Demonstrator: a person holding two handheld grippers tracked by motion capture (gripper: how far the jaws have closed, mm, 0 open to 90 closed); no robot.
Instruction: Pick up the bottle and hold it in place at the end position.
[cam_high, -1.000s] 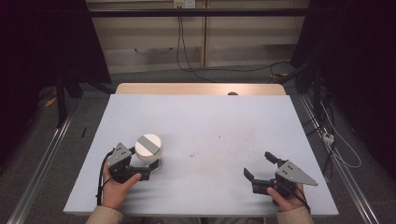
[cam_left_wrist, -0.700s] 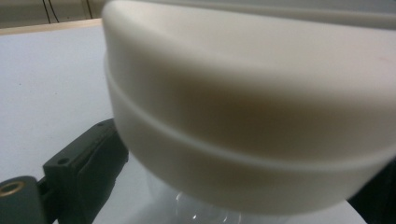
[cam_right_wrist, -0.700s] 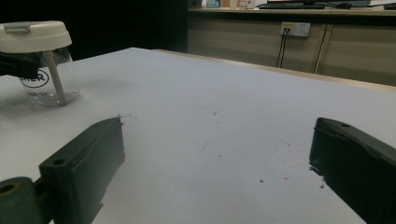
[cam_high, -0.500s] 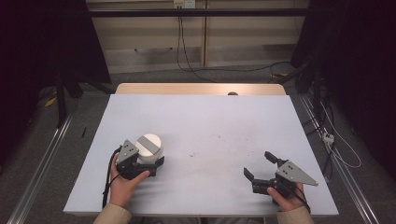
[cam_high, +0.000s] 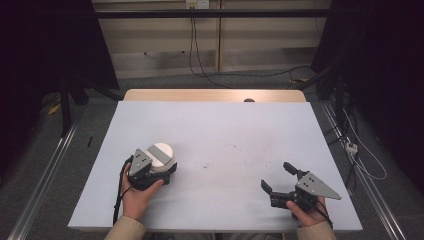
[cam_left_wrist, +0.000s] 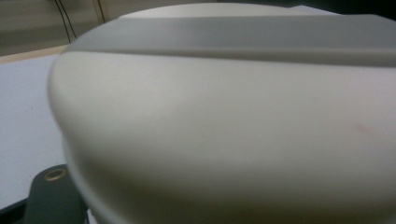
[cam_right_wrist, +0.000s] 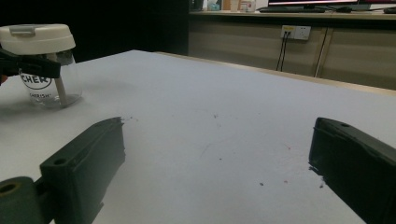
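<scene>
Standing on the white table (cam_high: 220, 140) near its left front, a clear glass jar with a cream screw lid (cam_right_wrist: 38, 60), lettered "CHER" above "CHERISH", sits pinched by the left hand-held gripper (cam_high: 159, 169), while the right hand-held gripper (cam_high: 280, 177) rests spread wide, well apart

Your high view looks forward and down from above your side of the table (cam_high: 215, 135), with your forearms entering at its bottom edge. Your left gripper view sits pressed close against a jar's white lid (cam_left_wrist: 224, 130), blurred by nearness, facing toward the table's far edge. Your right gripper view rides low over the tabletop, looking between its own jaws across the surface. It shares the same jar (cam_right_wrist: 44, 65) with the high view (cam_high: 161, 156).
</scene>
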